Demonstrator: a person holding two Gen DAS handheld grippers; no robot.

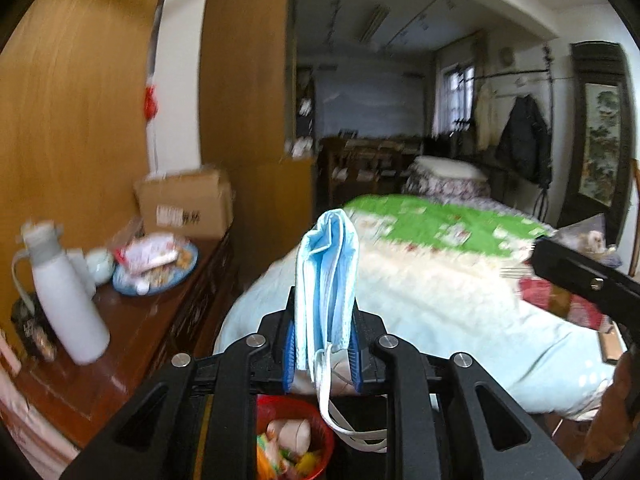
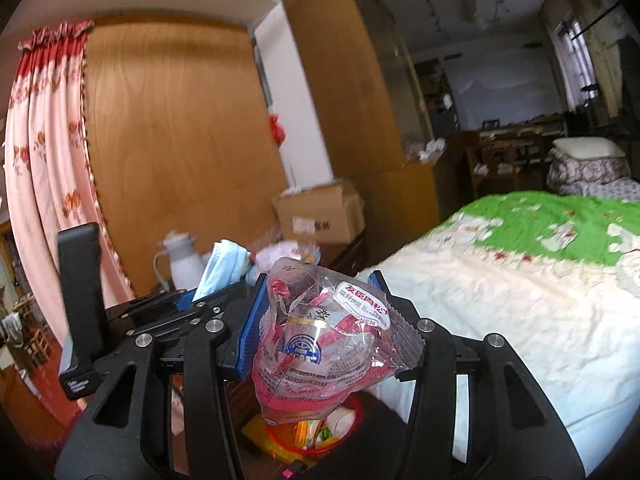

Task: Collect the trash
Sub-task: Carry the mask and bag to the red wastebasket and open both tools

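Observation:
My left gripper (image 1: 323,312) is shut on a folded light-blue face mask (image 1: 326,276) that stands upright between the blue pads, its white ear loops (image 1: 352,428) dangling below. A crumpled clear snack wrapper (image 2: 324,336) with red print sits pinched in my right gripper (image 2: 320,304). Below both grippers stands a red trash basket (image 1: 320,432) with several bits of rubbish in it; in the right wrist view the red trash basket (image 2: 356,408) shows under the wrapper. The left gripper with the mask (image 2: 224,268) appears to the left in the right wrist view, and the right gripper's body (image 1: 580,276) juts in at the right edge of the left wrist view.
A wooden dresser (image 1: 132,344) on the left carries a white thermos (image 1: 64,292), a blue plate of wrappers (image 1: 156,268) and a cardboard box (image 1: 188,204). A bed (image 1: 420,280) with a white and green quilt fills the right. Pink curtain (image 2: 44,152) hangs at far left.

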